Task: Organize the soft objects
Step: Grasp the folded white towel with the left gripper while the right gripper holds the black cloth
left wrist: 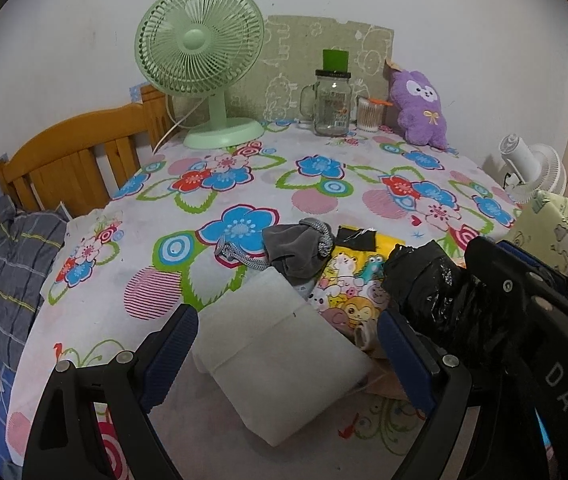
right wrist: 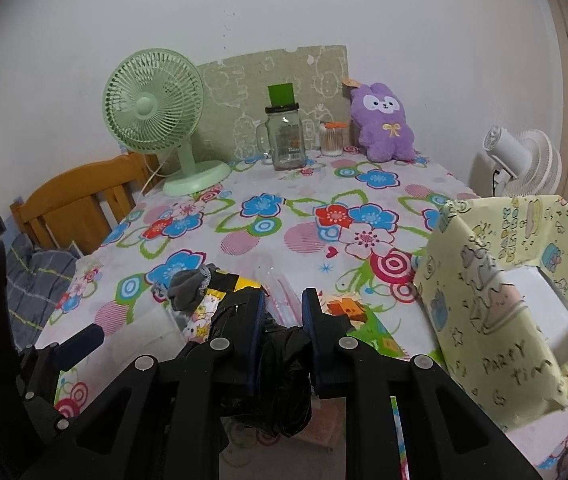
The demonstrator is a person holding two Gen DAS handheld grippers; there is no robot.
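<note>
Standing wide open at the 6 o'clock edge of the left wrist view, the left claw (left wrist: 286,332) frames a white foam pad (left wrist: 280,356) lying on the flower-print table (left wrist: 244,184), its blue pads clear of the pad on either side. Just beyond, toward 12 o'clock, a grey drawstring pouch (left wrist: 296,248) rests against a yellow cartoon-print bag (left wrist: 358,280). At 3 o'clock the right claw (right wrist: 282,310) is pinched narrow on a crumpled black plastic bag (left wrist: 424,292), which hangs between and below its pads. A pale patterned box (right wrist: 484,280) stands at the table's 3 o'clock side. Along the far 12 o'clock edge sit a green fan (left wrist: 200,60), a glass jar (left wrist: 332,100) and a purple plush rabbit (left wrist: 420,108).
</note>
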